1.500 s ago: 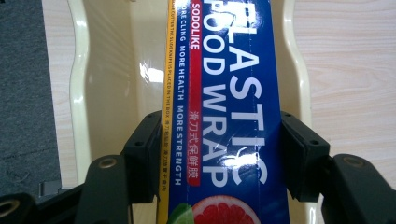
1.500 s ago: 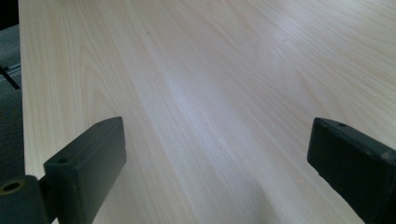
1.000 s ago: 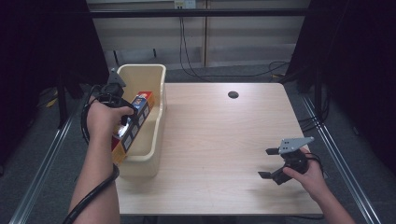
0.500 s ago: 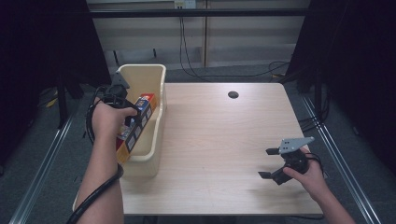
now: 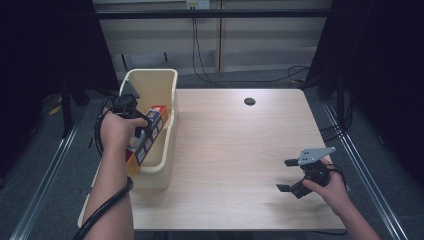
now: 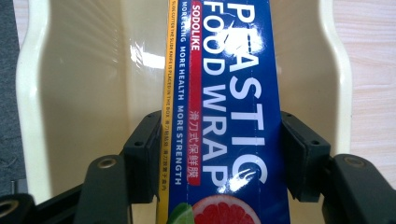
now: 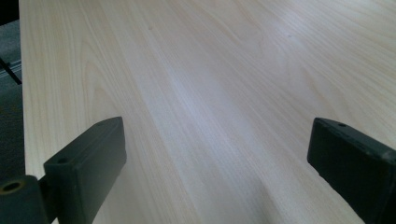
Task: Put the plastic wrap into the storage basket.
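A long blue box of plastic wrap [image 5: 153, 125] leans inside the cream plastic bin [image 5: 150, 75] at the table's left edge, one end low and near, the other high against the bin's right wall. My left gripper [image 5: 142, 133] is shut on it. In the left gripper view the two black jaws press on both sides of the box [image 6: 224, 116], with the bin's walls [image 6: 28, 93] around it. Near the table's front right corner my right gripper [image 5: 284, 175] hovers open, held in a hand. Its jaws stand wide apart over bare wood in the right gripper view [image 7: 215, 154].
The light wooden table [image 5: 235, 150] has a small dark round hole [image 5: 249, 101] near its far edge. Cables lie on the floor behind the table. Metal rails run along the floor on both sides.
My left hand has shifted slightly and the box has sunk a little deeper into the bin. The right gripper has stayed where it was.
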`<state>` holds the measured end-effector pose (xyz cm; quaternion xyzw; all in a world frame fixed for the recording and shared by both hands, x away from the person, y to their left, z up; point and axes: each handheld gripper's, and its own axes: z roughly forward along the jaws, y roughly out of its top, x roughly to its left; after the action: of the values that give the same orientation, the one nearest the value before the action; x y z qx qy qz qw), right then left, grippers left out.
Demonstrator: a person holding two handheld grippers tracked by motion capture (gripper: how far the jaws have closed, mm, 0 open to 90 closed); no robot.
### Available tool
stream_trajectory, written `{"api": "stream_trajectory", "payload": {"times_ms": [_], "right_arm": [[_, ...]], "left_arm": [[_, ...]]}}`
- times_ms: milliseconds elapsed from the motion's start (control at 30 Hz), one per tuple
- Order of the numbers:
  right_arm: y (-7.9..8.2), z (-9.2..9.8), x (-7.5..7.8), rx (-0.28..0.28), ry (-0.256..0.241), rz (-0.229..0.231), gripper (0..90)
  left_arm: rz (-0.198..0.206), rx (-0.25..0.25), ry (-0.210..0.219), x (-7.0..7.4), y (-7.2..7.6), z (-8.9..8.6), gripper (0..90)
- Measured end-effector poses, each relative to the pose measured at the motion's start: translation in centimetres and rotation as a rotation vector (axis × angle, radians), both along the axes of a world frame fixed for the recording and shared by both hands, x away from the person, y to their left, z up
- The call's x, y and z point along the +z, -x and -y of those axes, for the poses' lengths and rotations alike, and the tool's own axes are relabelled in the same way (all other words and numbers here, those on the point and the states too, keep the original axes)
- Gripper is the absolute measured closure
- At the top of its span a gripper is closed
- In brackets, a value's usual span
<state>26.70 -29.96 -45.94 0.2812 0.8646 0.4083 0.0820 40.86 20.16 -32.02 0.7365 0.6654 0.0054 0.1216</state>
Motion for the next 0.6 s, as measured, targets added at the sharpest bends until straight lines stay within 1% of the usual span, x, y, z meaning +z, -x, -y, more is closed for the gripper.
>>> {"api": "stream_trajectory", "payload": {"times_ms": [67,133,200,233,267,300,367,433,467,533,600], "right_arm": [[0.01,0.02,0.01,-0.002,-0.002,-0.002,4.4],[-0.02,0.05,0.0,0.0,-0.002,-0.001,4.4],[-0.03,0.04,-0.05,0.003,0.002,-0.003,4.4],[-0.05,0.04,-0.07,0.006,0.001,-0.003,4.4],[-0.05,0.04,-0.08,0.006,0.001,-0.004,4.4],[-0.05,0.03,-0.08,0.006,0.001,-0.004,4.4],[-0.03,0.03,-0.07,0.003,0.003,-0.004,4.4],[-0.04,0.0,-0.12,0.006,0.005,-0.007,4.4],[-0.04,-0.01,-0.14,0.006,0.007,-0.009,4.4],[-0.04,-0.06,-0.21,0.007,0.009,-0.009,4.4],[-0.07,-0.06,-0.22,0.01,0.009,-0.011,4.4]], "left_arm": [[-0.002,-0.004,-0.008,-0.05,-0.06,0.01,40.2],[-0.005,0.001,-0.004,-0.18,-0.07,0.06,40.2],[-0.007,-0.006,-0.007,-0.28,-0.14,-0.05,40.1],[-0.007,0.005,0.002,-0.42,-0.14,0.02,40.1],[-0.007,0.005,-0.002,-0.49,-0.15,-0.01,40.1],[-0.011,-0.004,0.005,-0.59,-0.21,-0.1,40.1],[-0.011,0.007,0.005,-0.79,-0.25,-0.06,40.0],[-0.023,0.008,0.011,-0.88,-0.32,-0.09,40.0],[-0.019,0.006,0.006,-0.98,-0.36,-0.12,40.0],[-0.028,0.002,0.003,-0.96,-0.43,-0.04,40.0],[-0.019,0.001,-0.002,-1.0,-0.46,0.03,40.0]]}}
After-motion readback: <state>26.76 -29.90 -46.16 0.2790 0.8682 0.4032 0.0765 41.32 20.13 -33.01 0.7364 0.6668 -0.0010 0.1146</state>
